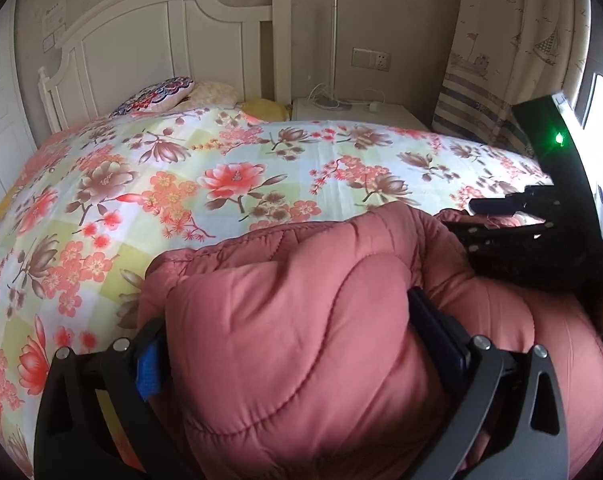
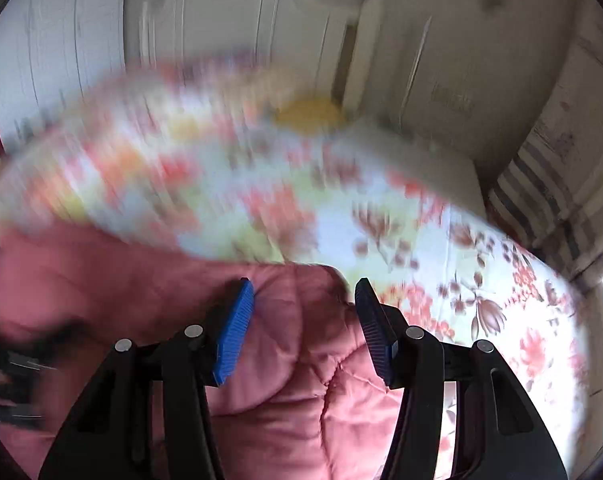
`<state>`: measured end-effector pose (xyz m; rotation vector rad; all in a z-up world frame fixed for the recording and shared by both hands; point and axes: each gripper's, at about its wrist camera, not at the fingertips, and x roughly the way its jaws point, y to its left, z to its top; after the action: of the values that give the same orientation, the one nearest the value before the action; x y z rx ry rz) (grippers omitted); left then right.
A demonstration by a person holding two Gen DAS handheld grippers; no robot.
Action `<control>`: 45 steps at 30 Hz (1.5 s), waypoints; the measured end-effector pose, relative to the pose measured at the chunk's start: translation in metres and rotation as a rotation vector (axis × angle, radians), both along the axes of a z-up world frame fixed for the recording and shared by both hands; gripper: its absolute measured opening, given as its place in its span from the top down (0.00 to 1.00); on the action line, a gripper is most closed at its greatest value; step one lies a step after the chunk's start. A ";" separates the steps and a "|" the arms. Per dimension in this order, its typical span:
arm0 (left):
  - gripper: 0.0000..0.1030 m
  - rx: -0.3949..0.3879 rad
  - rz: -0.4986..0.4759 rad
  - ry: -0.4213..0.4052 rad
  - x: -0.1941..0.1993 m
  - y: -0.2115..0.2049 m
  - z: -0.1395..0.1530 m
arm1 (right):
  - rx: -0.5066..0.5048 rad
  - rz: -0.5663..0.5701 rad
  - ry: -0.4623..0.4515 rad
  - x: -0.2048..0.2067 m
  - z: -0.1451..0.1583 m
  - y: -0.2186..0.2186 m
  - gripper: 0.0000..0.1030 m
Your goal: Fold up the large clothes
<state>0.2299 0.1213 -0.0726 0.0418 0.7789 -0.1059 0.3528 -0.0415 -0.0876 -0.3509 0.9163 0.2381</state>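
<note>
A pink quilted puffer jacket (image 1: 301,320) lies bunched on a floral bedspread (image 1: 221,168). My left gripper (image 1: 285,332) has its jaws wide apart around a thick fold of the jacket, which fills the gap and presses against both pads. My right gripper (image 1: 501,216) shows at the right of the left wrist view, on the jacket's far right edge. In the blurred right wrist view my right gripper (image 2: 305,320) is open, its blue pads (image 2: 233,336) apart over the jacket (image 2: 293,392), with no fabric pinched.
A white headboard (image 1: 173,40) and pillows (image 1: 161,96) are at the bed's far end. A white nightstand (image 1: 361,114) with a lamp pole stands beside it. A patterned curtain (image 1: 501,48) and a window are at the right.
</note>
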 end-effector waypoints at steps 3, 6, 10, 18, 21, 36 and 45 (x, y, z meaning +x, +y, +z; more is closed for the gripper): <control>0.02 -0.007 -0.007 0.000 0.000 0.001 0.000 | 0.108 -0.042 0.037 0.007 -0.002 -0.016 0.49; 0.02 -0.011 -0.009 -0.004 -0.001 0.002 0.001 | 0.067 -0.045 -0.005 0.000 0.005 -0.016 0.49; 0.02 -0.019 -0.007 -0.008 -0.001 0.003 0.001 | 0.100 -0.066 -0.075 -0.017 0.030 -0.021 0.49; 0.02 -0.012 -0.006 -0.008 -0.002 0.004 0.000 | 0.110 -0.054 0.014 -0.017 0.006 -0.020 0.48; 0.02 -0.017 -0.007 -0.003 -0.001 0.005 0.000 | 0.113 -0.087 -0.020 -0.029 0.022 -0.027 0.48; 0.02 0.007 -0.002 0.000 0.000 0.004 0.000 | 0.113 0.119 -0.150 -0.150 0.032 -0.001 0.46; 0.02 -0.012 -0.008 -0.003 -0.001 0.007 0.000 | 0.133 0.165 -0.223 -0.219 0.031 0.005 0.42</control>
<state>0.2294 0.1280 -0.0722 0.0334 0.7756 -0.1182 0.1341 -0.0368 -0.0570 -0.3229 0.6486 0.4018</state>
